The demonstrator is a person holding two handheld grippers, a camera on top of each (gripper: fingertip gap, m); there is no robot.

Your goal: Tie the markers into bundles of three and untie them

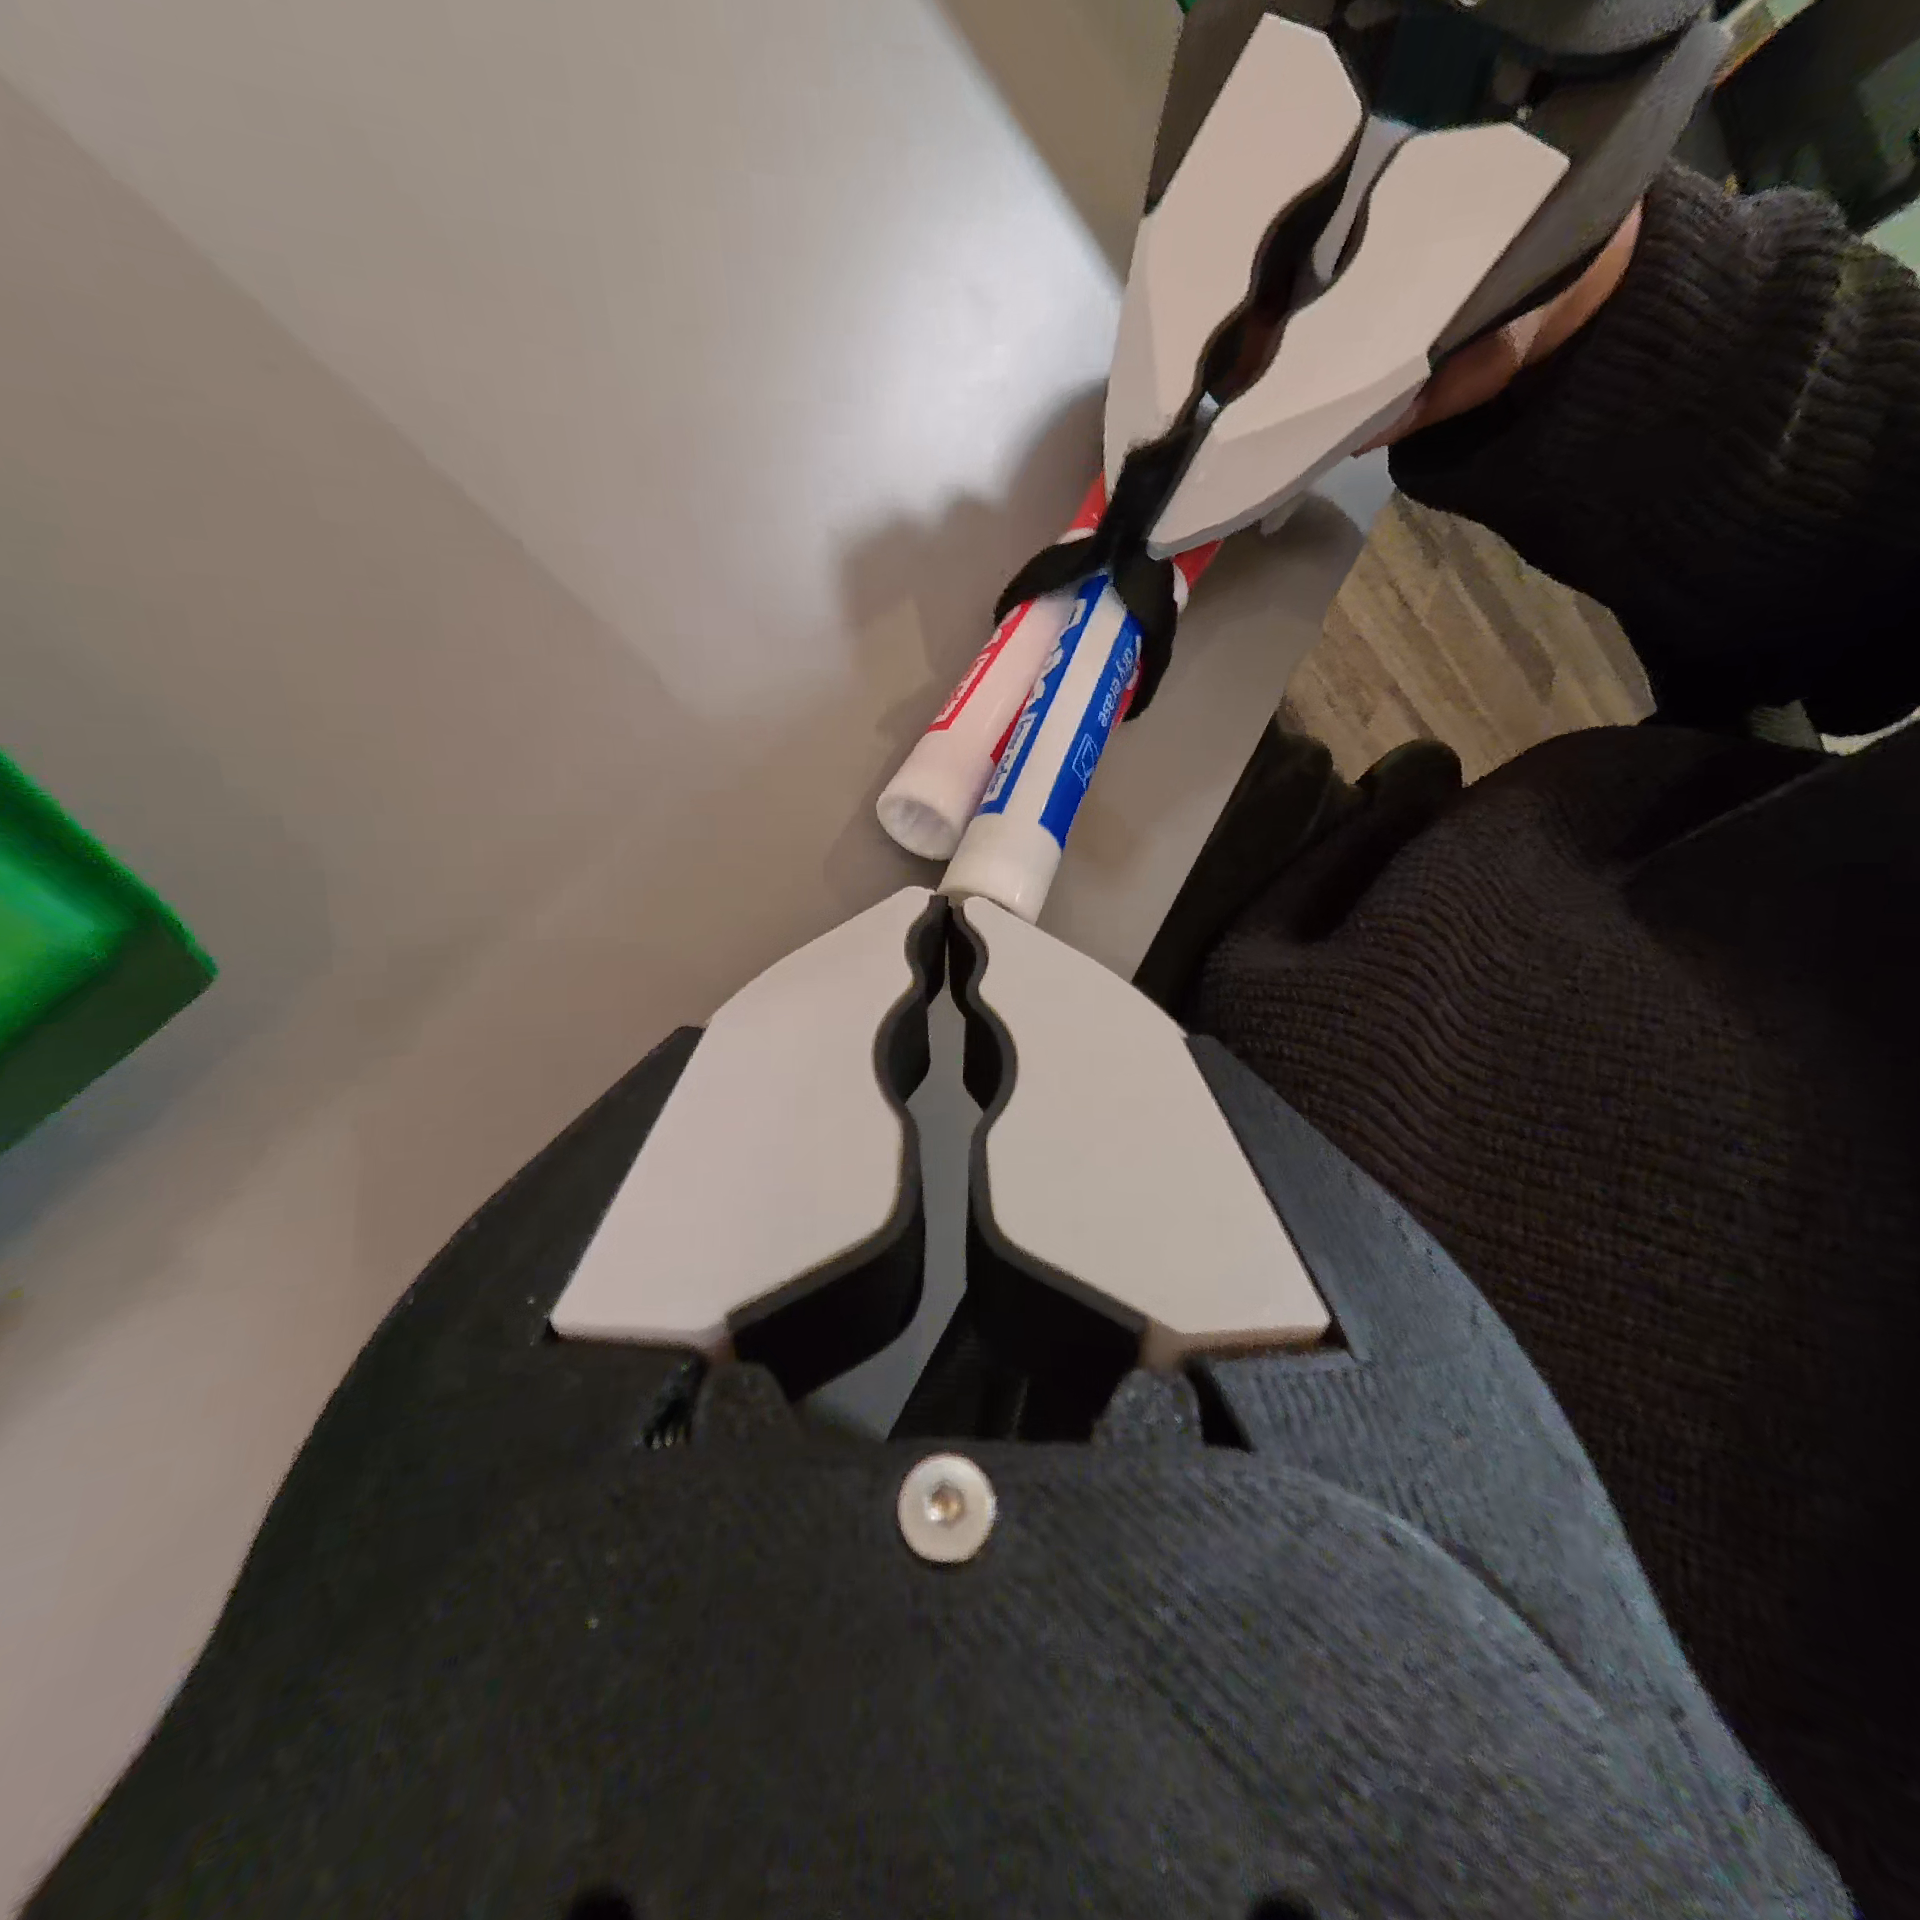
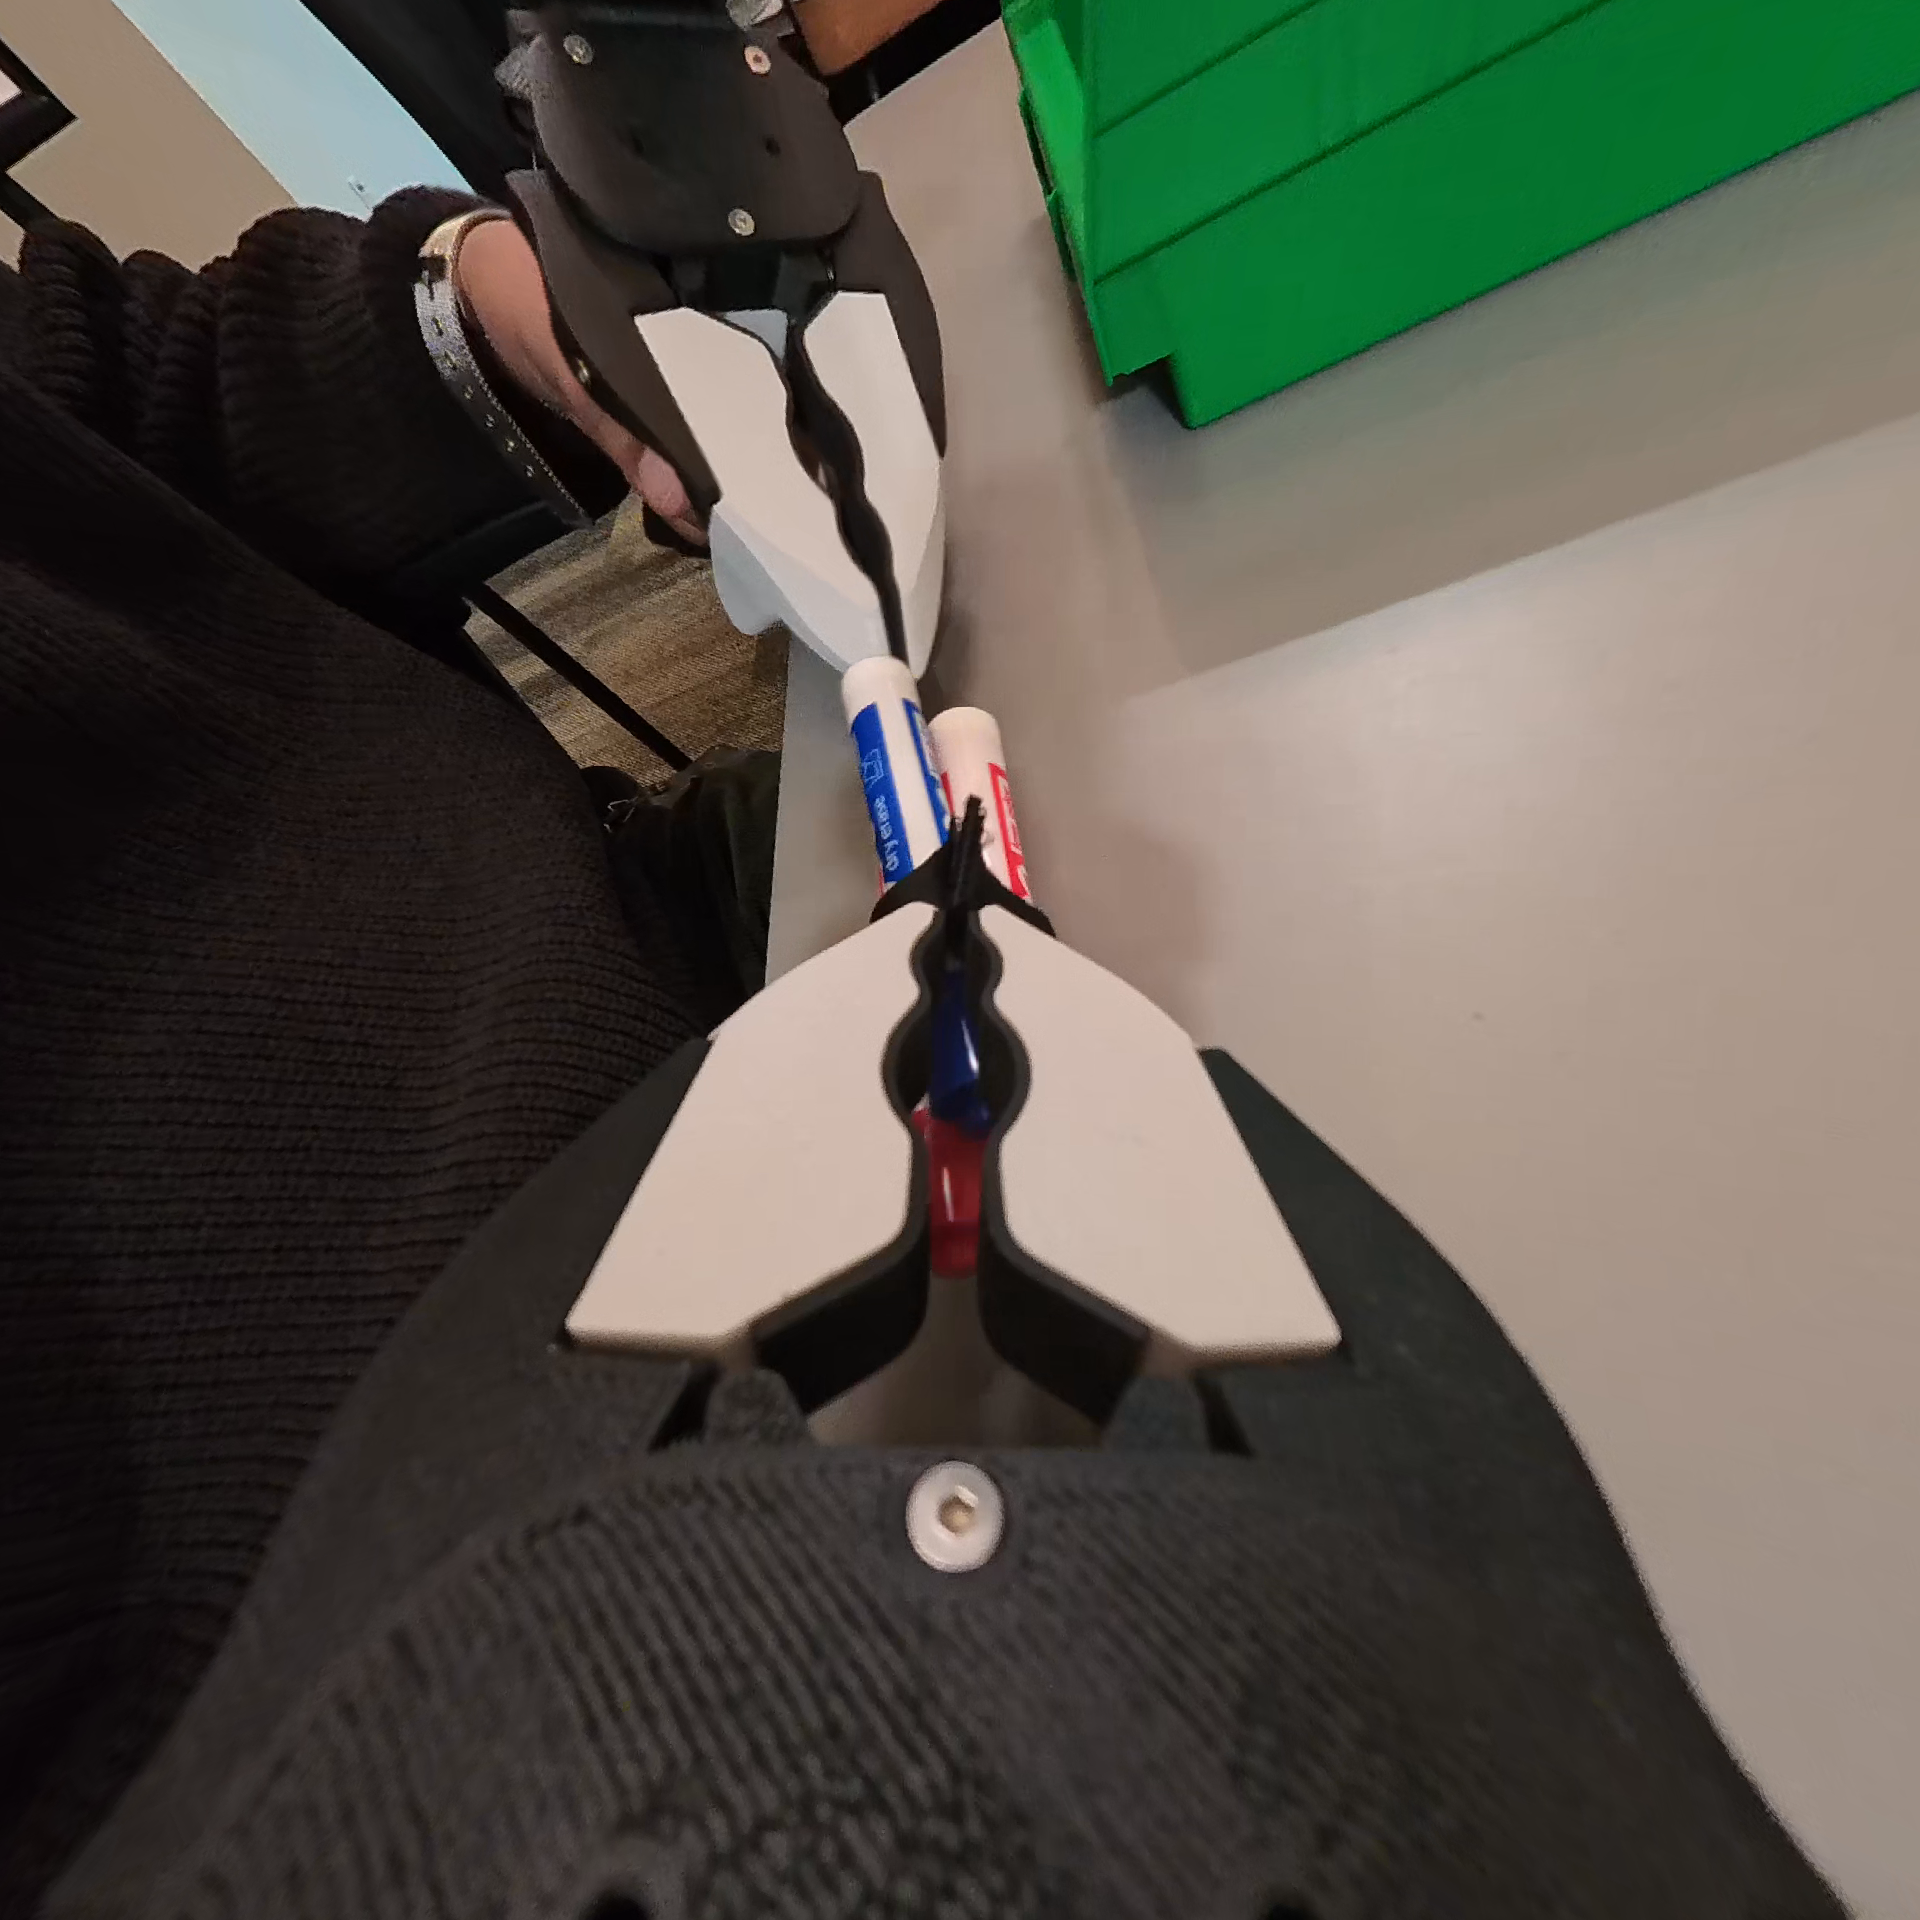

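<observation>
Right gripper [image 2: 961,925] fingers pinch black band [image 1: 1117,582] round markers [image 1: 1049,727] at table [image 2: 1455,831] edge — left gripper [image 1: 948,914] fingers closed, empty

Soft, even indoor light; faint shadows, wide-angle bending, blurred near edges.

White markers, one blue-banded [image 1: 1049,748], one red-banded [image 1: 961,717], wear a black band [image 1: 1127,582]; pale grey tongs [image 1: 948,914], grey worktop [image 1: 468,468], green bins [image 2: 1455,177], possibly plastic.
</observation>
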